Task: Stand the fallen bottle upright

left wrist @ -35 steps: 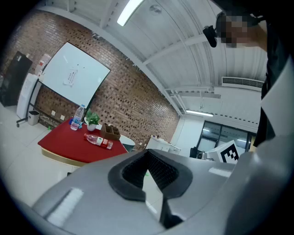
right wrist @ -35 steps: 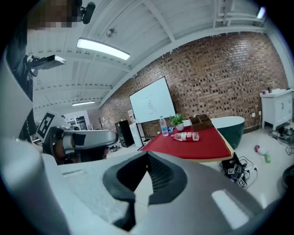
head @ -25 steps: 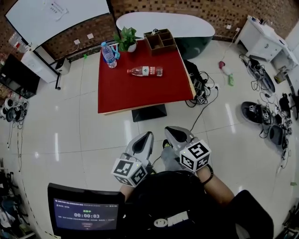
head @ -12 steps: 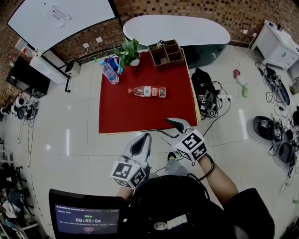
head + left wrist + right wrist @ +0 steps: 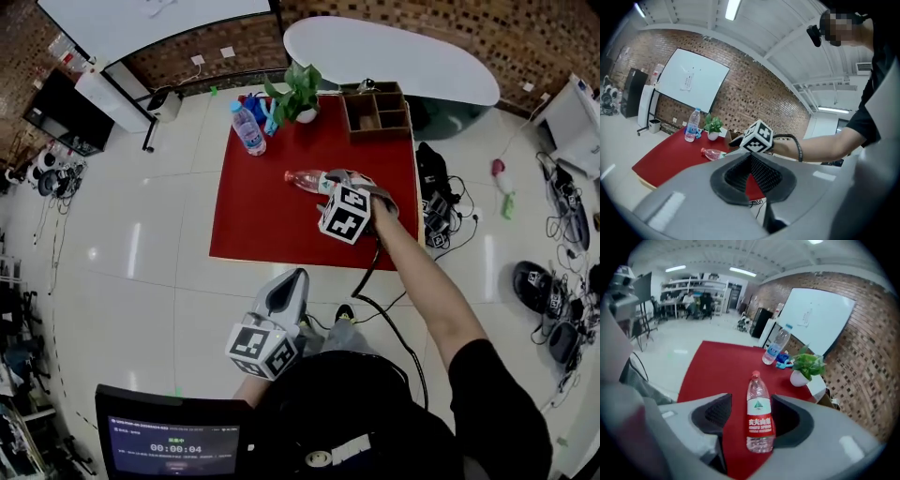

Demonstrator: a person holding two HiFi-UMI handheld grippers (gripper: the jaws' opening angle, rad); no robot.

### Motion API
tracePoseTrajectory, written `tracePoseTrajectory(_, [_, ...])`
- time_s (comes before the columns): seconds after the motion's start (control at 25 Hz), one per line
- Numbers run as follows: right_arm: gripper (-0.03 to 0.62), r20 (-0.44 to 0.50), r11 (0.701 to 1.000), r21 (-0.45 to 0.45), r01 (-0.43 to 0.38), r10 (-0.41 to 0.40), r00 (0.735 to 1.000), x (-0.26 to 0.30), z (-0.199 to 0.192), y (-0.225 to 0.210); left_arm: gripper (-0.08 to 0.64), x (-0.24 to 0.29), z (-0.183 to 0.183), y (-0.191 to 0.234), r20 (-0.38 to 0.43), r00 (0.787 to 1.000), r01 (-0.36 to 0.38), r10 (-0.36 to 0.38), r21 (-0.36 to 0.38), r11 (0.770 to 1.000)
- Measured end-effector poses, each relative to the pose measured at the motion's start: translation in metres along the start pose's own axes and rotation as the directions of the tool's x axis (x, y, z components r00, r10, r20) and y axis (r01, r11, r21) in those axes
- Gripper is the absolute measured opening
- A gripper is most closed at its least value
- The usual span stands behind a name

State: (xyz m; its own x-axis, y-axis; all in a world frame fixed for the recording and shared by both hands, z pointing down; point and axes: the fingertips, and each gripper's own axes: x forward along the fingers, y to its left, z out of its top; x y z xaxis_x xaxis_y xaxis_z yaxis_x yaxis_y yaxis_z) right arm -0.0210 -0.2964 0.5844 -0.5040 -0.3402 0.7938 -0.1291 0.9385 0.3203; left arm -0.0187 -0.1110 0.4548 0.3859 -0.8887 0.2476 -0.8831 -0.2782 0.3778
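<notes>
The fallen bottle (image 5: pixel 307 180) is clear plastic with a red label and red cap, and it lies on its side on the red table (image 5: pixel 267 220). My right gripper (image 5: pixel 349 178) reaches over it at arm's length. In the right gripper view the bottle (image 5: pixel 758 416) lies lengthwise between the jaws of the right gripper (image 5: pixel 751 400), cap pointing away. The jaws are opening, and a gap shows beside the left pad. My left gripper (image 5: pixel 292 279) hangs shut near my body, short of the table, with nothing in it. Its own view shows the bottle (image 5: pixel 711 153) far ahead.
An upright blue-labelled bottle (image 5: pixel 248 128), a potted plant (image 5: pixel 300 94) and a wooden organiser (image 5: pixel 377 111) stand along the table's far edge. Cables and gear (image 5: pixel 441 211) lie on the floor to the right. A monitor (image 5: pixel 173 436) sits below my left gripper.
The right gripper swung from beside my body out over the table to the bottle, rolled, and its jaws came apart. The left gripper stayed low near me. The table is closer.
</notes>
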Motion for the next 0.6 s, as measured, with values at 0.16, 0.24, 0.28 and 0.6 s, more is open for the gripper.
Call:
tracePoseTrajectory(0.16, [0.252,-0.235,0.978,-0.202,-0.045,-0.004,0.972,0.082,-0.007,-0.01,0.006,-0.015,0.003,0.032,-0.006,0.999,-0.046,0.046,-0.015,0.999])
tracePoseTrajectory(0.24, [0.252,-0.298,0.963,-0.265,-0.054,-0.028,0.954,0.112,-0.008,-0.017,0.006,-0.022,0.006,0.054,-0.002,0.996,-0.089,0.089,-0.026,0.996])
tracePoseTrajectory(0.28, [0.258,-0.311,0.96,-0.277,-0.046,-0.044,0.949,0.124,-0.007,-0.023,0.006,-0.026,0.007,0.064,-0.002,0.994,-0.11,0.11,-0.033,0.993])
tracePoseTrajectory(0.6, [0.275,-0.353,0.972,-0.233,-0.02,-0.065,0.933,0.142,-0.012,-0.043,0.006,-0.05,0.007,0.101,-0.011,0.986,-0.166,0.166,-0.063,0.984])
